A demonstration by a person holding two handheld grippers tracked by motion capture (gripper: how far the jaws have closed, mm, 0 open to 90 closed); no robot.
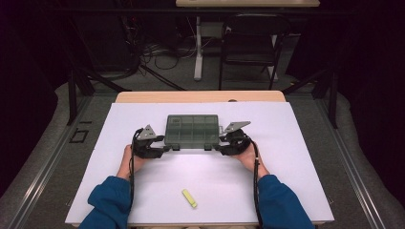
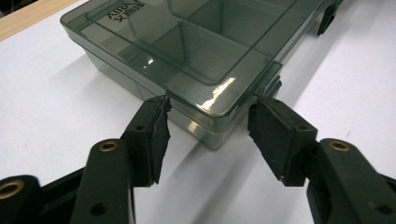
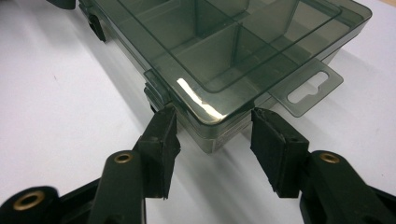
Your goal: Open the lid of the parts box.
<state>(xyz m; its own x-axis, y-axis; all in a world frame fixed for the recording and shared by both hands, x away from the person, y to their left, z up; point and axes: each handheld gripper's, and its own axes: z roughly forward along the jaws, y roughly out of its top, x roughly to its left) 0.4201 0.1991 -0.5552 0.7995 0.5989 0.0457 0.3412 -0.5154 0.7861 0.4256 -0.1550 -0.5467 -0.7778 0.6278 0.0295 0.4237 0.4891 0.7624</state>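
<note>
A smoky, see-through compartment box lies shut on the white table top, with its lid down over several empty cells. My left gripper is at its near left corner and my right gripper at its near right corner. In the left gripper view the open jaws of the left gripper straddle that corner of the box, their tips touching or almost touching its sides. In the right gripper view the right gripper stands open the same way around the other corner of the box, beside its hang tab.
A small yellow piece lies near the table's front edge, between the blue sleeves. Dark latches sit along the box's near side. Beyond the table stand a black chair and a desk leg with cables on the floor.
</note>
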